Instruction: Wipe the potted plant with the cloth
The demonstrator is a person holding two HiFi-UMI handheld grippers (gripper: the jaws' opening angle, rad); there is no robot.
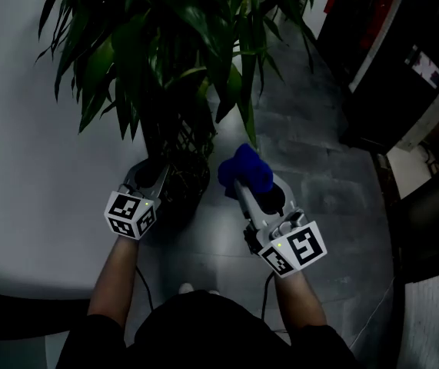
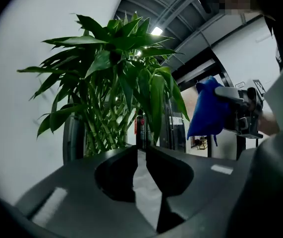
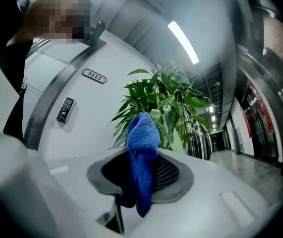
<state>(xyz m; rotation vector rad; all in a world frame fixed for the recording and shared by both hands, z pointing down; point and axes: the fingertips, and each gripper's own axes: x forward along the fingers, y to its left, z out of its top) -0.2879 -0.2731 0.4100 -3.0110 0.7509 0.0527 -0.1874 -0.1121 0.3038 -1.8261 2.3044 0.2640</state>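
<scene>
Fingers of my right gripper (image 3: 140, 162) are clamped on the blue terry cloth (image 3: 142, 133), bunched end up, with the green long-leaved potted plant (image 3: 173, 103) near and straight ahead; left gripper (image 2: 142, 157), all but closed and empty, sits beside its dark pot (image 1: 184, 179).

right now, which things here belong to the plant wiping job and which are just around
For the job: potted plant; blue cloth; right gripper, shut on the cloth; left gripper, empty.
Just around: wall keypad; door number plate; ceiling light.
</scene>
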